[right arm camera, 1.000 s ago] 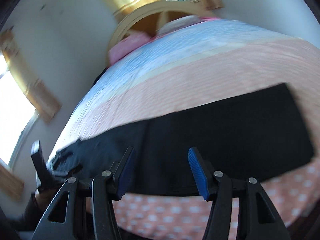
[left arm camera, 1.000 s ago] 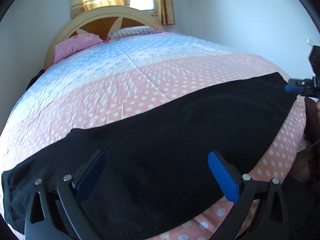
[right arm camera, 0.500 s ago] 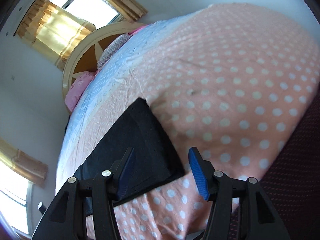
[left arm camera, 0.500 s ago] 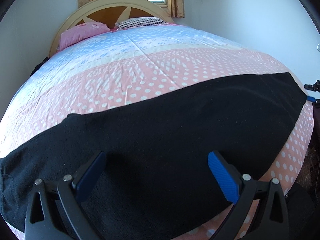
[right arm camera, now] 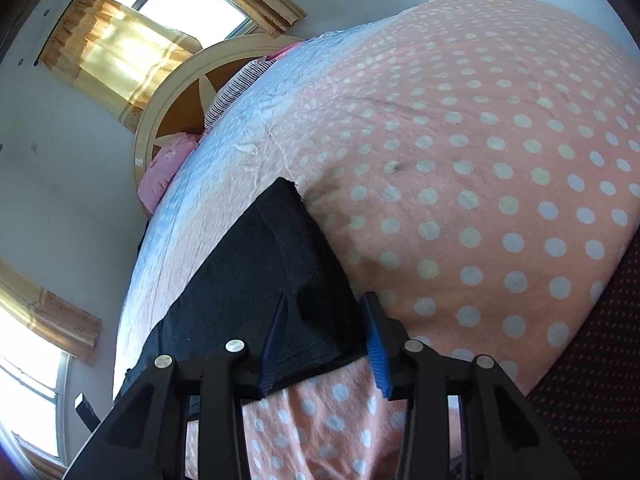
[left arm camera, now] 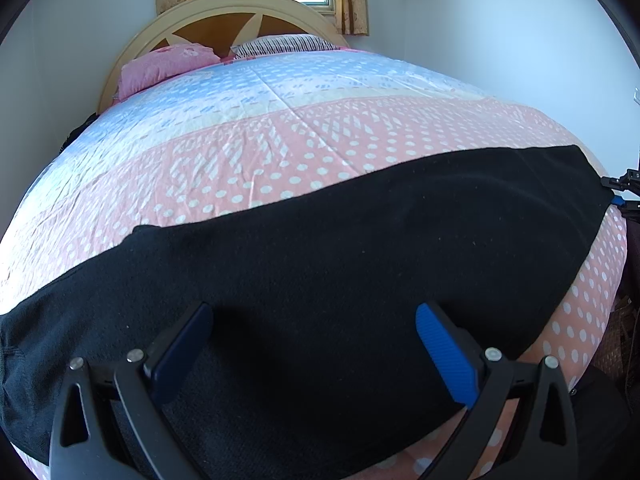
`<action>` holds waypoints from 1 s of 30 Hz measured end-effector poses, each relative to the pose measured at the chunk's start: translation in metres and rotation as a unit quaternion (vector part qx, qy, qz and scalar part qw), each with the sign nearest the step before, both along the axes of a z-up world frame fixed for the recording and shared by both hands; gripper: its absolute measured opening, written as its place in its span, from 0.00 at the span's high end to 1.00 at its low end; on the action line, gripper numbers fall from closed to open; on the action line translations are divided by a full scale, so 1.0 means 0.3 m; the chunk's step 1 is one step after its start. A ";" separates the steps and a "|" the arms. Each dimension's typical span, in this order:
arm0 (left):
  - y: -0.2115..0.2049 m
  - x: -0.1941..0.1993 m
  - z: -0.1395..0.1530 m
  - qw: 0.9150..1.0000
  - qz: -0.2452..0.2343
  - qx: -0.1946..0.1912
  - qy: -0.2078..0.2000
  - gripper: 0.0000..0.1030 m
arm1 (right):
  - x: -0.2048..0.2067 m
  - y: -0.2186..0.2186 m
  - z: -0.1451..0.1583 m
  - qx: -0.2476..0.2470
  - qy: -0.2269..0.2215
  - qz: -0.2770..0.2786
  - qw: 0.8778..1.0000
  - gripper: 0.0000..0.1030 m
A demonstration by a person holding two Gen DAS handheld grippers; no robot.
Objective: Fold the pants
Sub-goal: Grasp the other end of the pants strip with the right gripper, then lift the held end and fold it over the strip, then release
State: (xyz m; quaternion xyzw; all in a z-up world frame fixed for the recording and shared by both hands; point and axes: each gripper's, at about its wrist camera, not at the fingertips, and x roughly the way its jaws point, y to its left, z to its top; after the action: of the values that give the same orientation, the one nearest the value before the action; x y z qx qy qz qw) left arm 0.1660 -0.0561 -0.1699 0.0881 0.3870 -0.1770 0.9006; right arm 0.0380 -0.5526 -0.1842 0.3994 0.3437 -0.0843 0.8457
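Black pants [left arm camera: 340,248] lie flat across the near part of the bed, running left to right. My left gripper [left arm camera: 312,344] is open wide and hovers over the middle of the pants. My right gripper [right arm camera: 324,336] is at the pants' right end [right arm camera: 276,264]; its jaws straddle the near corner of the hem, partly closed, with a gap still showing beside the cloth. The right gripper also shows at the far right edge of the left wrist view [left arm camera: 624,192], touching the hem.
The bed has a pink polka-dot and blue quilt [left arm camera: 280,128], pink and striped pillows [left arm camera: 164,64] and a curved headboard [left arm camera: 240,8]. White walls and curtained windows [right arm camera: 116,60] surround it. A dark red dotted fabric [right arm camera: 600,344] is at the right.
The right gripper's jaws have narrowed around the hem corner and moved closer to it. The left gripper has dropped slightly closer to the pants and stays open.
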 end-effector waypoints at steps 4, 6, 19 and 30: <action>0.001 -0.001 0.000 1.000 0.001 -0.001 0.000 0.00 | 0.005 0.020 0.002 -0.025 0.009 0.005 1.000 0.62; 0.001 -0.001 0.000 1.000 0.000 -0.001 0.000 0.00 | 0.011 0.021 0.004 -0.025 0.012 0.009 1.000 0.62; 0.013 -0.010 0.014 1.000 0.013 -0.010 -0.009 0.00 | -0.007 0.060 0.047 -0.015 -0.036 0.007 0.999 0.88; 0.081 -0.033 0.050 0.997 0.033 -0.062 -0.022 0.00 | 0.048 0.333 0.275 -0.103 -0.088 0.070 0.988 0.88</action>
State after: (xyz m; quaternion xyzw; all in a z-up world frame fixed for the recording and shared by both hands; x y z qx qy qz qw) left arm 0.1561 -0.0317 -0.1549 0.0237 0.3584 -0.1689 0.9179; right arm 0.0523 -0.4528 -0.1016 0.2912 0.2844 -0.0247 0.9131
